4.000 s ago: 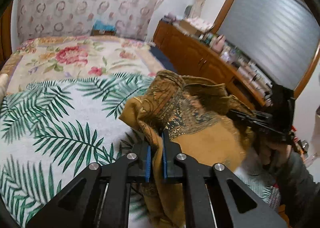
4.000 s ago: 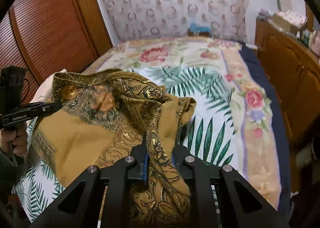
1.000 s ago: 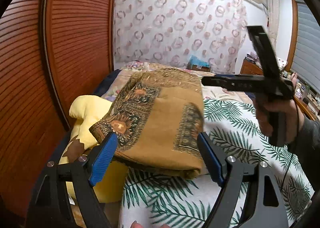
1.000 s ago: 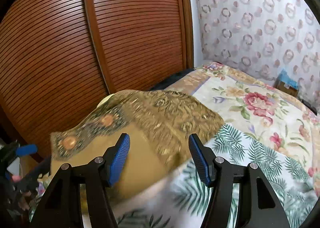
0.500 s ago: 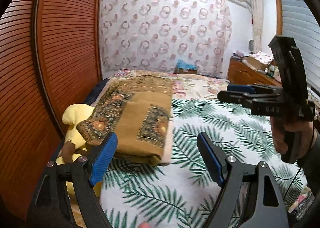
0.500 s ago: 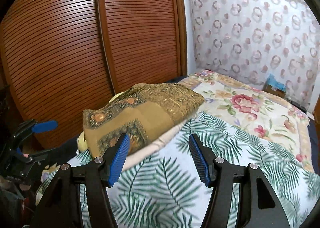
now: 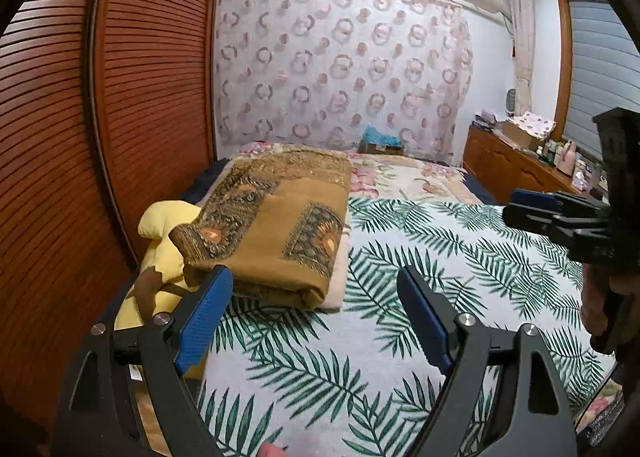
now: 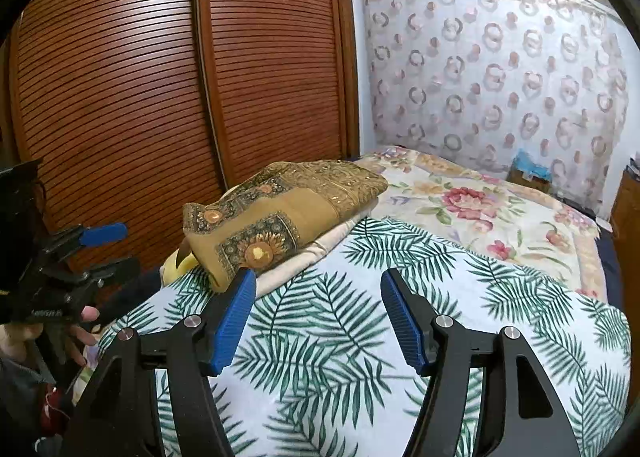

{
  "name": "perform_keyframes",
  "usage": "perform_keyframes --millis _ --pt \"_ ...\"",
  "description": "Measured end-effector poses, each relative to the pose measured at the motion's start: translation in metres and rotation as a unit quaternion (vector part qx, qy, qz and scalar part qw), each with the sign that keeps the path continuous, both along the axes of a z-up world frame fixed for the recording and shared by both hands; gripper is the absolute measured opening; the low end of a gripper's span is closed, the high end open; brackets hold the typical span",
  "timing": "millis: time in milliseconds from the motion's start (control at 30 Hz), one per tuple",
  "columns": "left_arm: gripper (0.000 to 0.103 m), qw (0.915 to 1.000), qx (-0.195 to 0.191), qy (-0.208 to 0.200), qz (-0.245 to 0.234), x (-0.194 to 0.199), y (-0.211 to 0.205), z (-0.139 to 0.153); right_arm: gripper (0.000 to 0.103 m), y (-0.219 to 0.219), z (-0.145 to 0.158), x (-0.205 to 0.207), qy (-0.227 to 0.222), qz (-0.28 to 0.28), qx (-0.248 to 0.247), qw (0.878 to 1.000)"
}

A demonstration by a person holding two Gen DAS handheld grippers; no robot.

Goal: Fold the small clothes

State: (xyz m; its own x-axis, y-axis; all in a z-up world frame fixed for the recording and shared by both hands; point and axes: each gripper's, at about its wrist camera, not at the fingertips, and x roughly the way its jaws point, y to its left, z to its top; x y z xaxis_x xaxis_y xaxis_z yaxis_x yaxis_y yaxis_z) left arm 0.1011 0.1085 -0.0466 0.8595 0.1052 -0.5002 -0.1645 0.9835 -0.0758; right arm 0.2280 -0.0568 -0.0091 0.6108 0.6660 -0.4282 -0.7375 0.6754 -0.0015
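Observation:
A mustard-brown patterned garment [image 7: 276,225] lies folded on a pale folded cloth at the left edge of the bed, next to the wardrobe; it also shows in the right wrist view [image 8: 280,209]. My left gripper [image 7: 316,297] is open and empty, a little in front of the garment. My right gripper [image 8: 318,297] is open and empty above the palm-leaf bedspread, to the right of the garment. Each gripper shows in the other's view: the right gripper [image 7: 560,217] and the left gripper [image 8: 80,253].
A palm-leaf bedspread [image 7: 440,257] covers the near bed, a floral one [image 8: 480,201] the far part. A yellow cushion [image 7: 164,229] lies under the garment's left end. A slatted wooden wardrobe [image 8: 160,77] stands left. A wooden dresser [image 7: 512,169] stands right.
Four seconds ago both grippers were shut on the garment, held up over the bed. It now lies folded on the pile, and both grippers have opened and drawn back from it.

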Motion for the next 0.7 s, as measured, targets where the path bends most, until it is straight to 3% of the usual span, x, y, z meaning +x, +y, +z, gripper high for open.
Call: perform_keyframes --millis 267,567,700 --pt "0.085 0.9997 0.008 0.004 -0.025 -0.010 -0.023 0.005 0.068 -0.028 0.006 -0.034 -0.008 -0.025 0.013 1.000" --pt "0.085 0.9987 0.004 -0.020 -0.047 -0.012 -0.057 0.023 0.081 -0.075 0.010 -0.072 -0.008 -0.069 0.024 0.997" --pt "0.085 0.9979 0.016 -0.023 -0.059 -0.009 -0.078 0.027 0.082 -0.096 0.011 -0.088 -0.010 -0.091 0.031 0.995"
